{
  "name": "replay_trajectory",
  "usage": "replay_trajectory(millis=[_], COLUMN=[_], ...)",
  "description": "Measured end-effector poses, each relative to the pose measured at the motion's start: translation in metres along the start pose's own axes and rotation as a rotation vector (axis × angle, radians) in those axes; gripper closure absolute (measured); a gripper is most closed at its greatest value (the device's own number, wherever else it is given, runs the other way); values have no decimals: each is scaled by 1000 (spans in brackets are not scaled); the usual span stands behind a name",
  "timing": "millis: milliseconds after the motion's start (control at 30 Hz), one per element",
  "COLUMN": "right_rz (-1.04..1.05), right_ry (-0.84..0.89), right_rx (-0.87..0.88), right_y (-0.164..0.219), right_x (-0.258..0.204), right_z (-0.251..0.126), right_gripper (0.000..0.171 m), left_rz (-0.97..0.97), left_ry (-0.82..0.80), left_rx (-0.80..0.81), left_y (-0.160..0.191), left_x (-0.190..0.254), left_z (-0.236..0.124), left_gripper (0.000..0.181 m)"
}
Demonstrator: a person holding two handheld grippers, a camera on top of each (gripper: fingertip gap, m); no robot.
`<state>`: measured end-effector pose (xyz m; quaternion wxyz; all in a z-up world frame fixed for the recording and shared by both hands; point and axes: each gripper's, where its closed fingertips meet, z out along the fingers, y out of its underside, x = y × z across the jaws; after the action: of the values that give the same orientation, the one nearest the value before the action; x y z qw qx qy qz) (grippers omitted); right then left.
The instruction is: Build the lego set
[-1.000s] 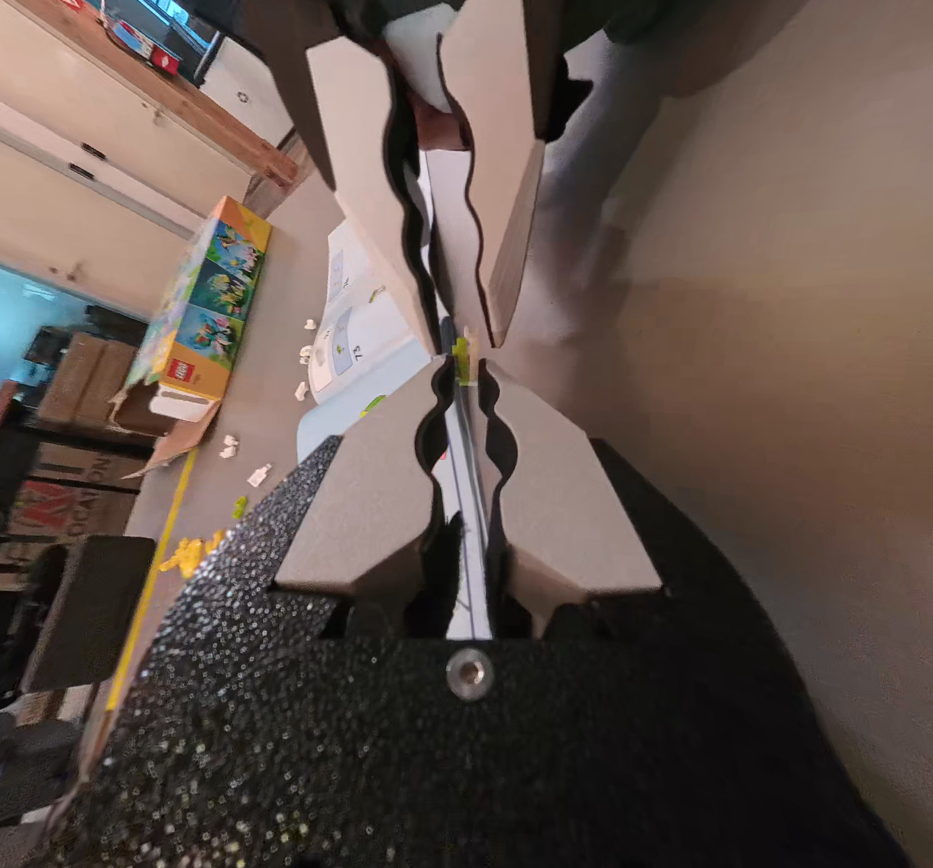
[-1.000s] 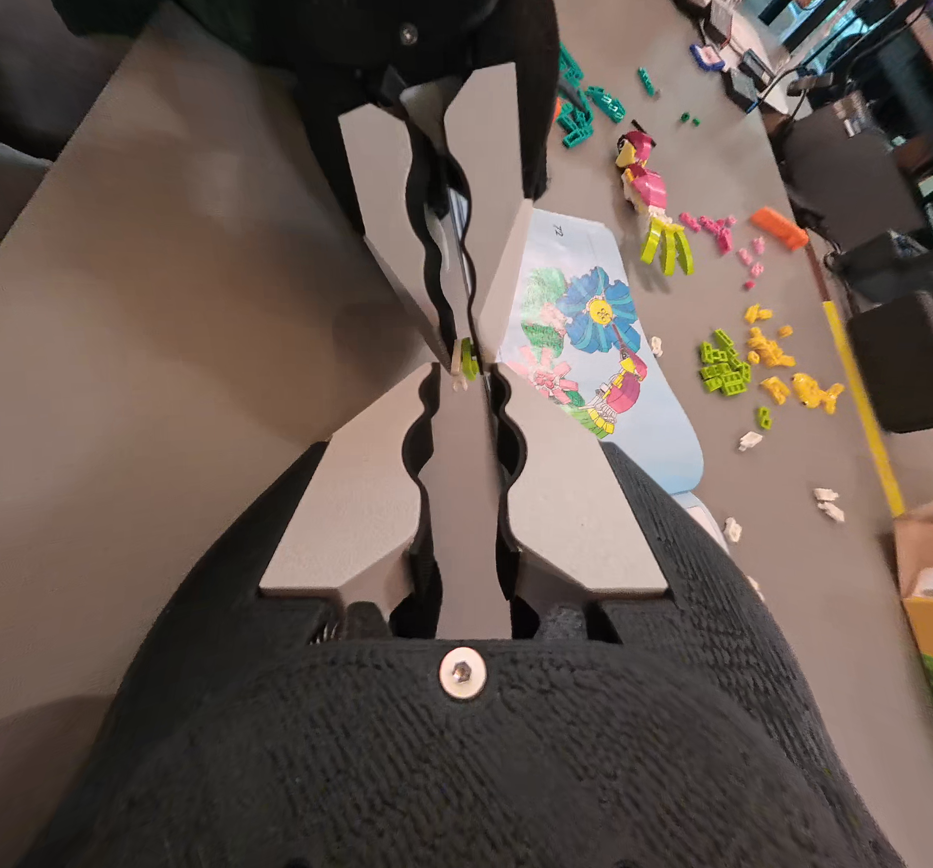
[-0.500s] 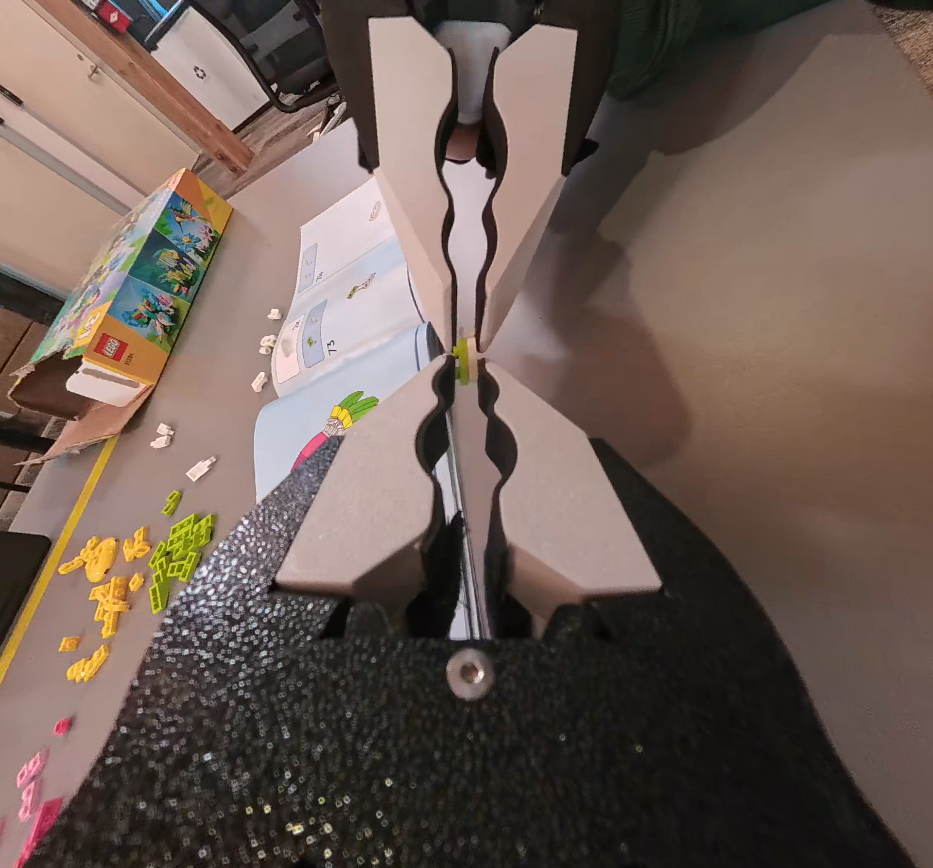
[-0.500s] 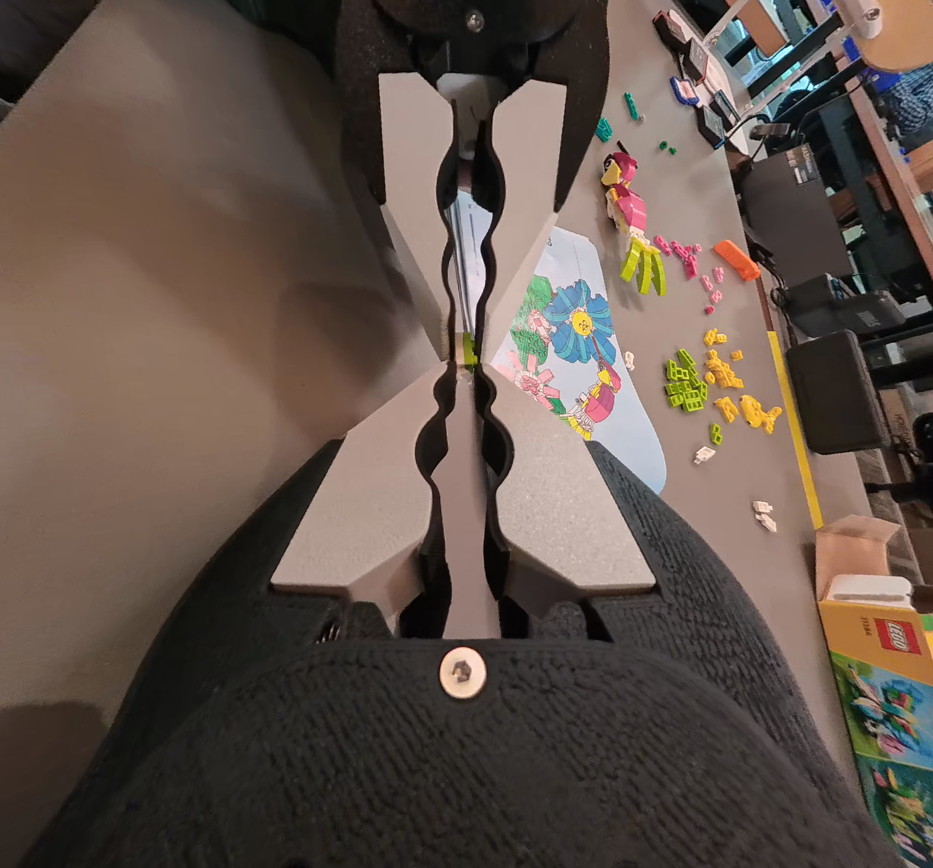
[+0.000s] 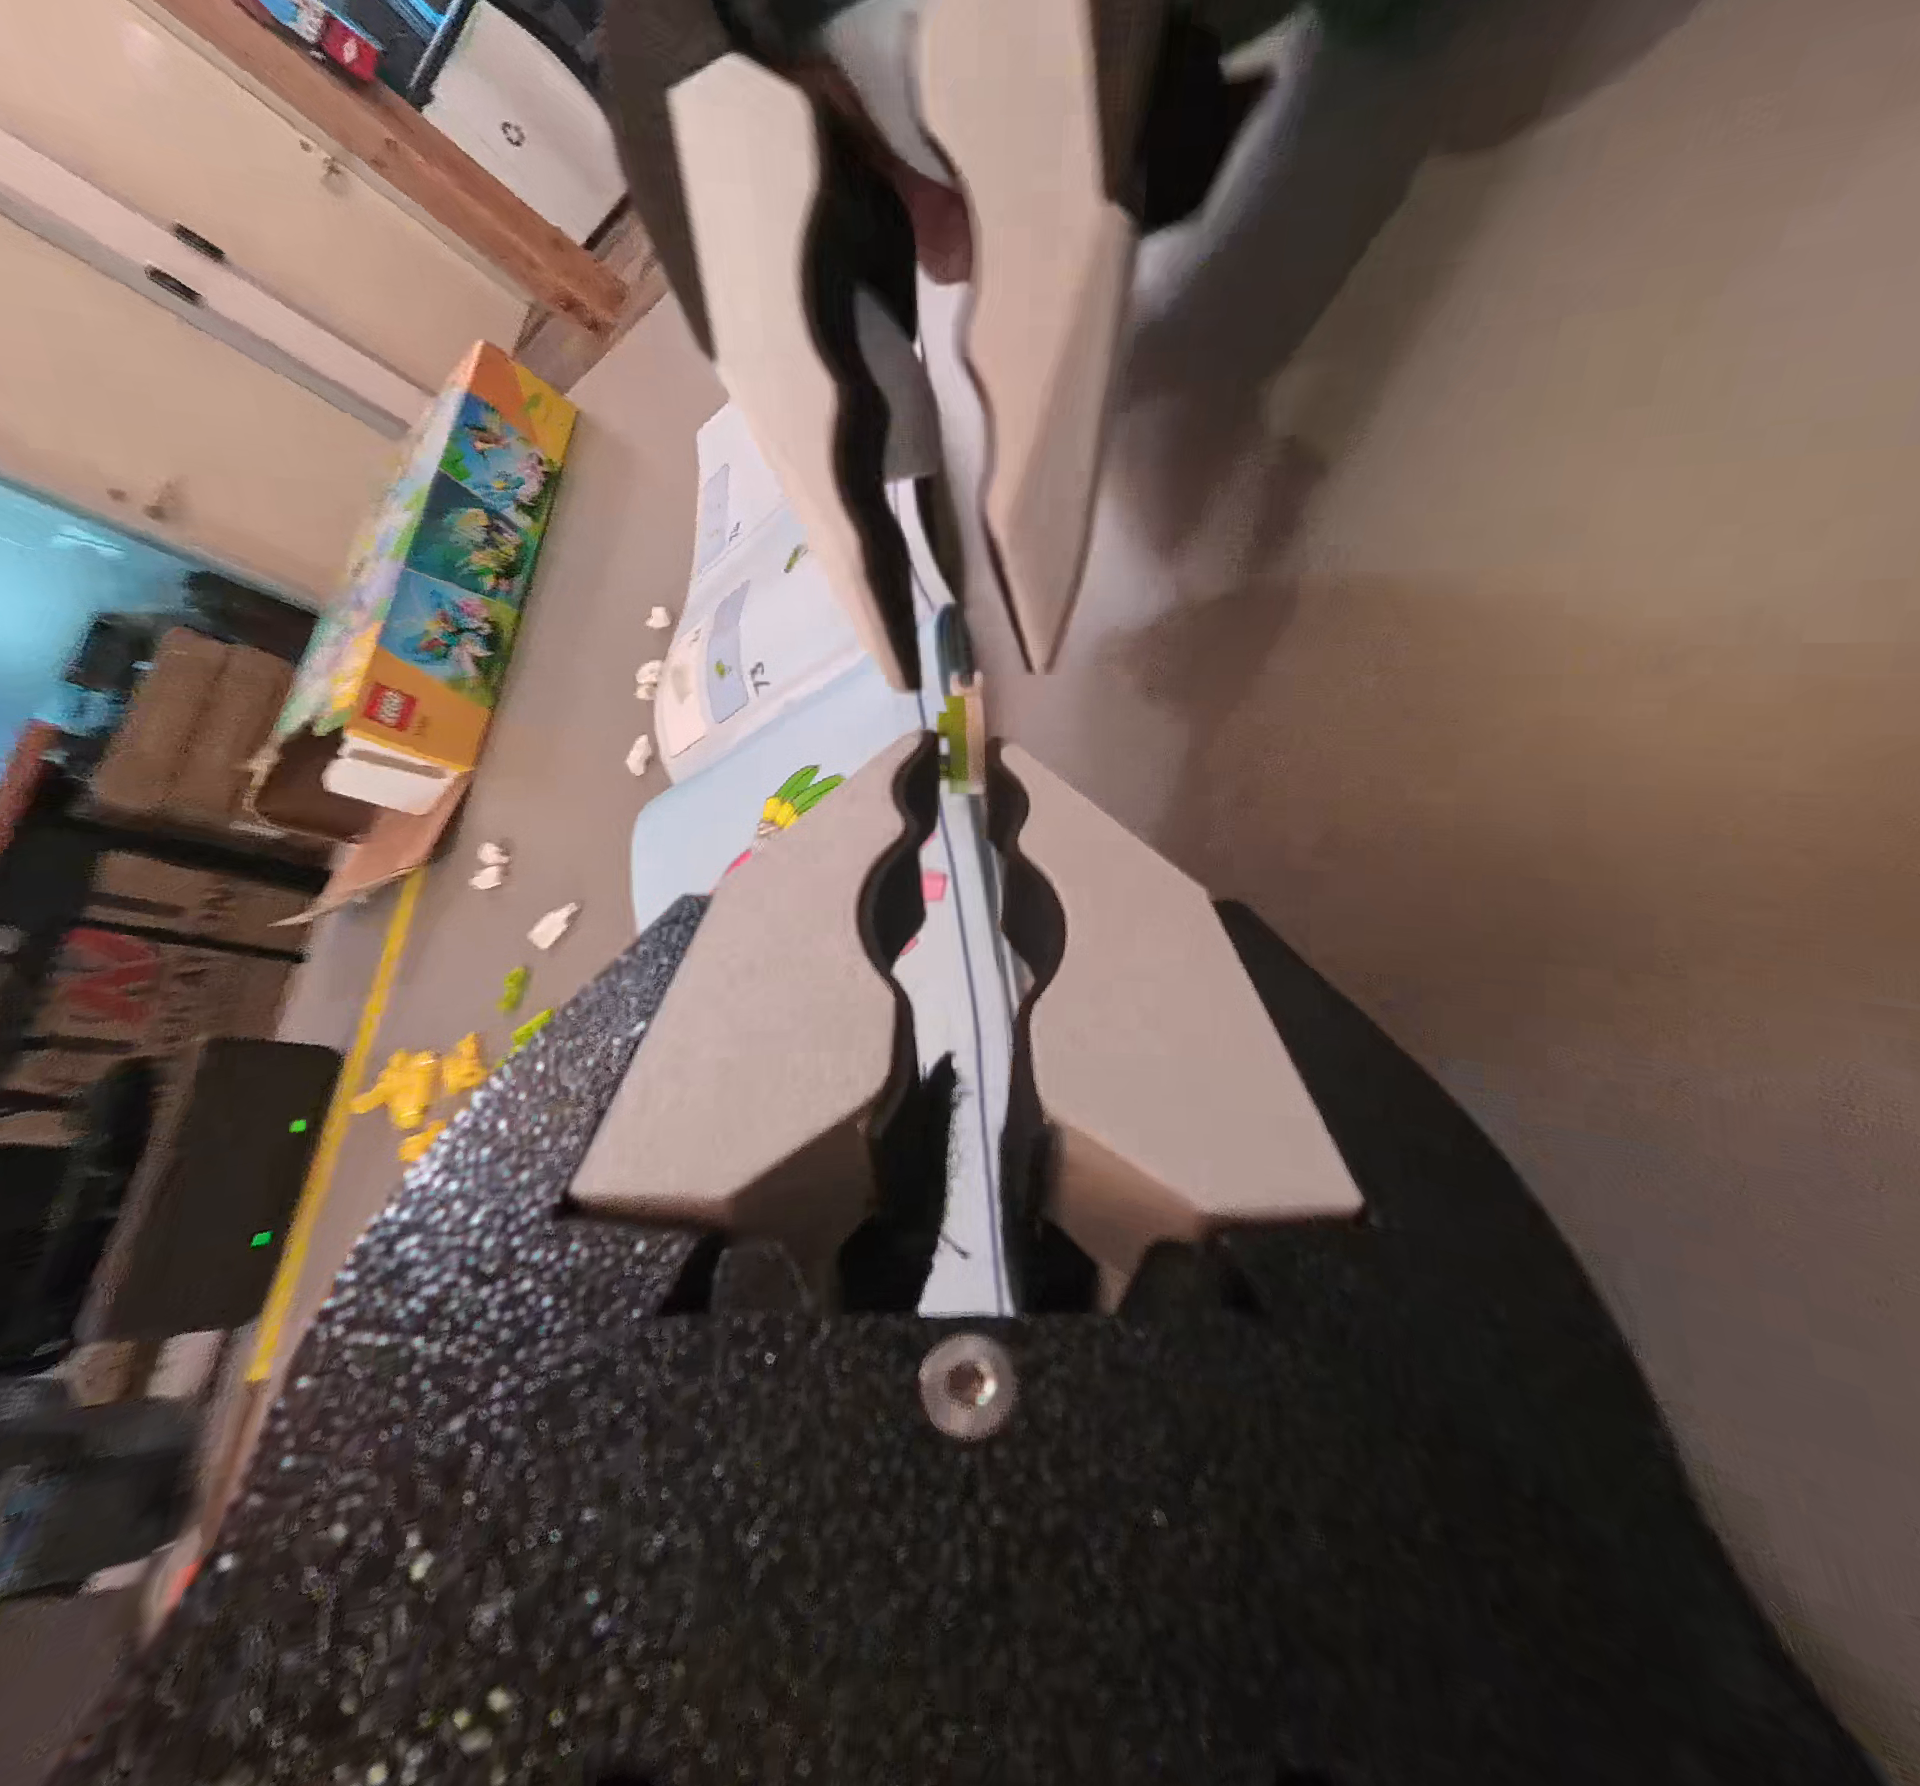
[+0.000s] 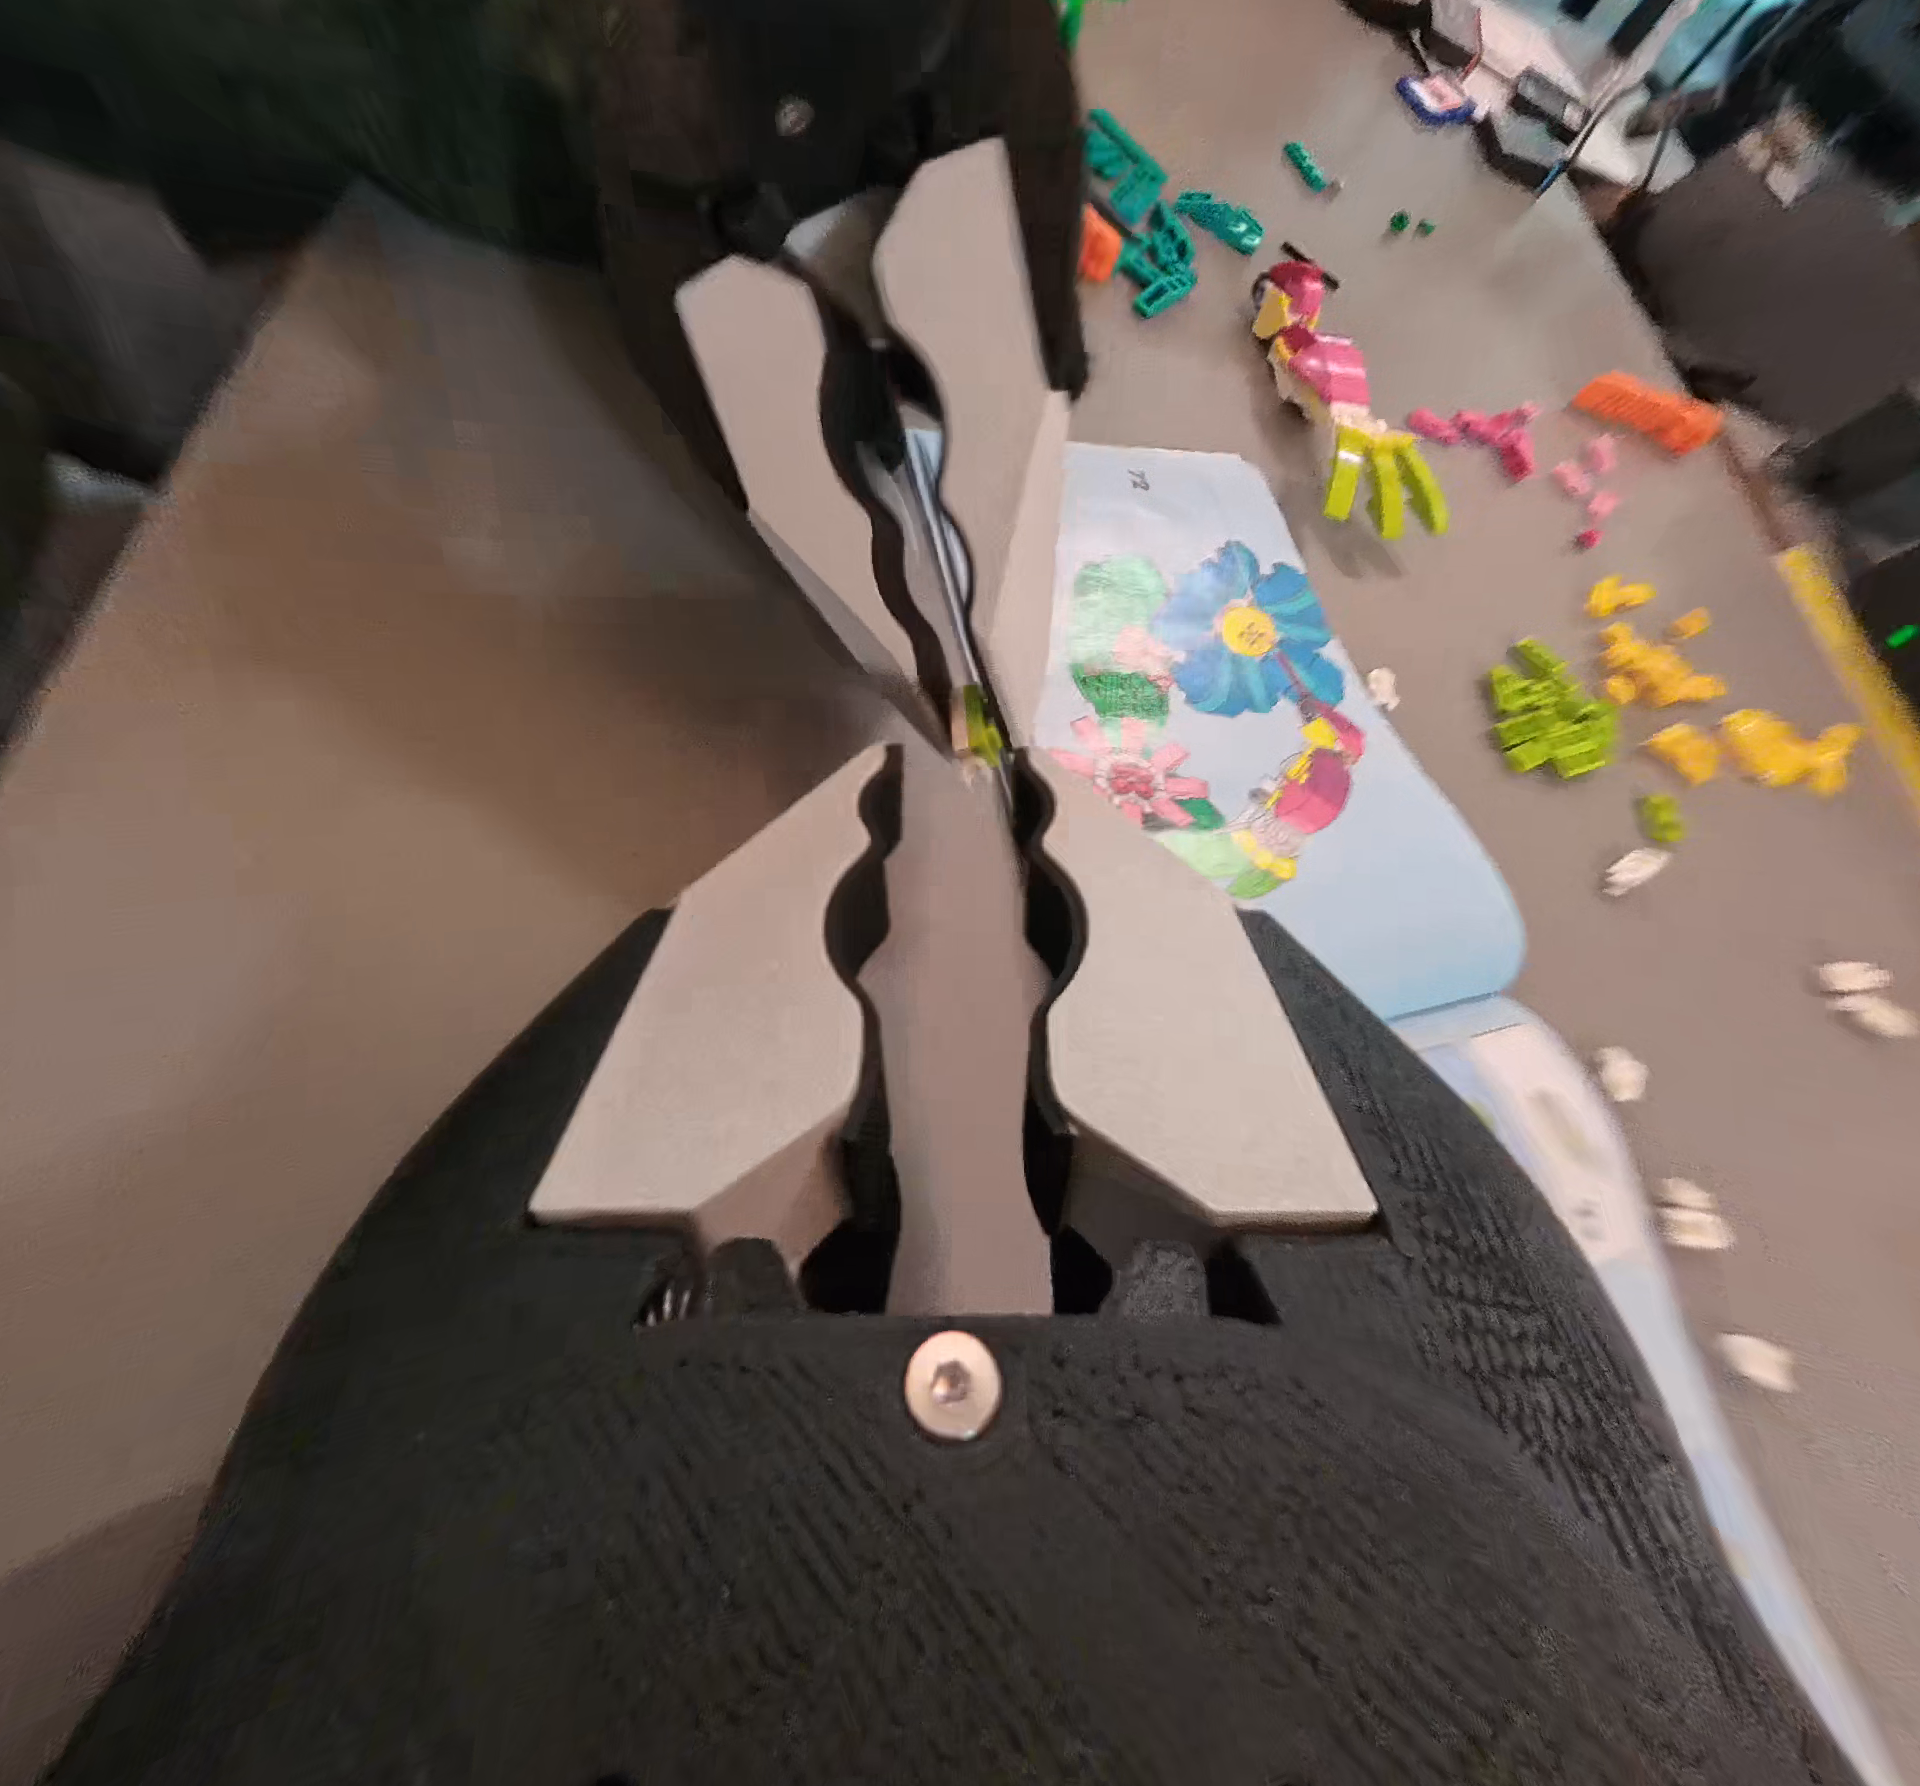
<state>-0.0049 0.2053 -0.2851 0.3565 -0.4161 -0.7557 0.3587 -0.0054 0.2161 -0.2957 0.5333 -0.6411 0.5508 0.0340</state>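
Item: lime stud piece (image 5: 954,728) with a pale part stuck on it – small, light, rigid plastic, smooth-faced.

Location: held in the air just left of the open instruction booklet (image 6: 1351,884), above bare table.

1. Left gripper (image 5: 961,749) – clamped on the lime piece at its very tips. Judged a thin purchase, so the piece may twist or pop out under sideways load.
2. Right gripper (image 6: 958,754) – tips facing the piece, jaws parted a little, nothing seen between them.
3. Right of the booklet: lime bricks (image 6: 1548,718), then yellow bricks (image 6: 1714,728).

Handling: pinch the flat sides, not the studs, and press straight along the stud axis.
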Motion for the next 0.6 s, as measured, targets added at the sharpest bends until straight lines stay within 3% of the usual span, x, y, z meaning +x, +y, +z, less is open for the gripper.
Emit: replay_trajectory(millis=[33,200,600], right_rz=[100,524,497], right_ry=[-40,-204,-244], right_rx=[32,103,101], right_y=[-2,0,-2], right_x=[0,7,-1], right_z=[-1,-4,-5], right_gripper=[151,161,170], left_rz=[33,133,209], left_ry=[-5,-77,-120], left_rx=[-17,-21,36], left_y=[2,-1,-13], left_x=[1,-4,-2], left_z=[0,-1,-4], left_gripper=[175,175,175])
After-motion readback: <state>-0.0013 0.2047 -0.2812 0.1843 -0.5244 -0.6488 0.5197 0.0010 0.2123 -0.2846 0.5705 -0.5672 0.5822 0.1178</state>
